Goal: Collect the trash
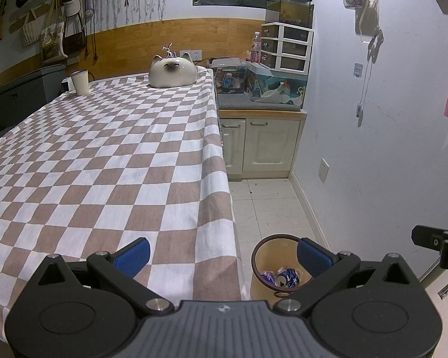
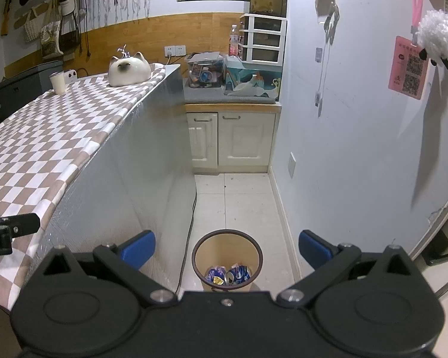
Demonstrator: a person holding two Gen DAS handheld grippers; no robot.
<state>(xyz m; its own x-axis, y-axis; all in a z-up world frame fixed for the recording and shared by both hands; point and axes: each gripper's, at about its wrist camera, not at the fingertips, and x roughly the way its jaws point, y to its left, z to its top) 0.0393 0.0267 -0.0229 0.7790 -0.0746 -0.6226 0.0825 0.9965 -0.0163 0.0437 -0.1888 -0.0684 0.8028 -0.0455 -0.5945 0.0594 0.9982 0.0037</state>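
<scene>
**Both tongs empty, cans in the bin**

Through my left wrist camera, my left gripper (image 1: 224, 258) hangs over the near corner of the checkered tablecloth (image 1: 104, 155), its blue pads (image 1: 133, 256) spread wide apart with nothing between them. Just past the table's edge, down on the tiled floor (image 1: 268, 203), stands the round trash bin (image 1: 258, 256) — a crushed blue can (image 1: 287, 277) lies in its bottom beside another crumpled blue piece. Far along the table sit a cat-shaped ceramic pot (image 1: 172, 71) and a white cup (image 1: 80, 82). A black part of my other tool (image 1: 433, 240) shows at the right edge.

Through my right wrist camera, my right gripper (image 2: 227, 250) hangs above the floor beside the table's silver side panel (image 2: 128, 173), fingers likewise wide apart and empty. The trash bin (image 2: 228, 235) stands directly ahead between them — inside lie crushed blue cans (image 2: 239, 274) and some crumpled wrapper.
</scene>
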